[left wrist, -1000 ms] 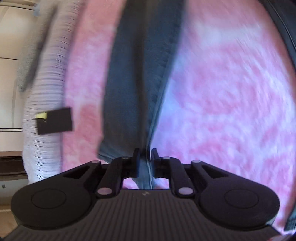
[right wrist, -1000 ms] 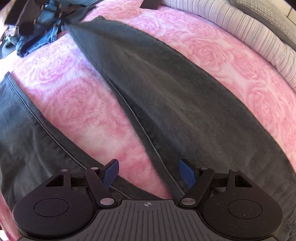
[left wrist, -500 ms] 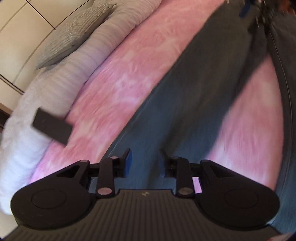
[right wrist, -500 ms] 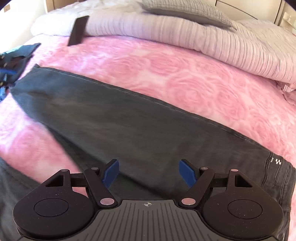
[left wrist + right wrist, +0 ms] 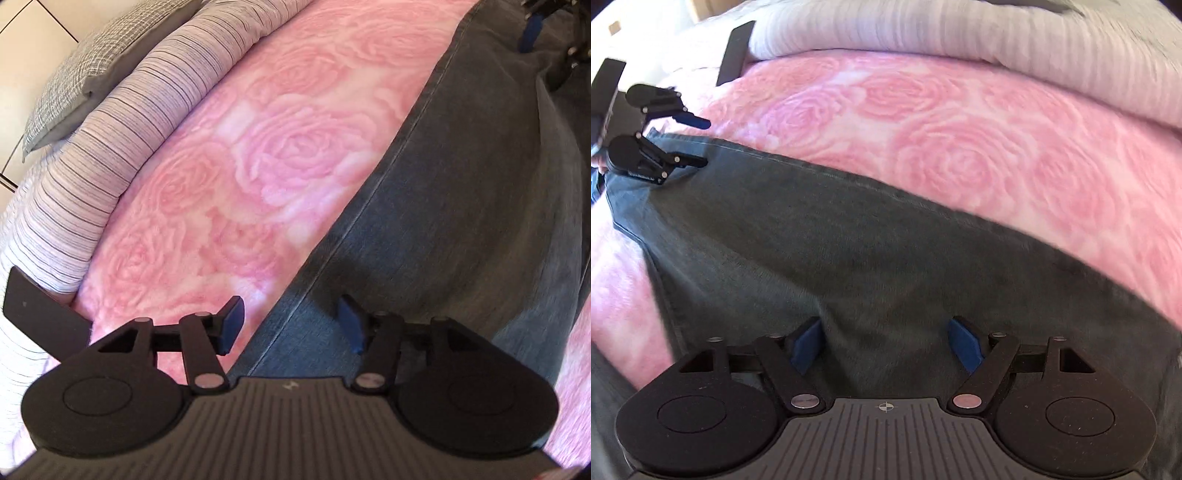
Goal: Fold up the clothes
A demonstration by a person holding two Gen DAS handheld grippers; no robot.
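Lying spread across the pink rose blanket on the bed: dark grey jeans, one leg stretched flat from near right to far left in the right wrist view.

Showing only in the right wrist view: the left claw at the far left, gaping open over the leg's far end, one finger above the blanket and the other over the denim; whether touching the cloth, impossible to tell. Also there, a second band of denim at the near left corner, apart from the main leg, with pink blanket between.

Showing only in the left wrist view: a grey checked pillow at the far left on the striped duvet, and a clear look at the leg's stitched side seam running diagonally between the fingers of the left claw. A dark flat strip lying at the near left by the duvet edge.

Hovering wide open and holding nothing: the right claw, both blue pads over the denim.

Lying open beyond the leg's far edge: a broad stretch of blanket up to the duvet.
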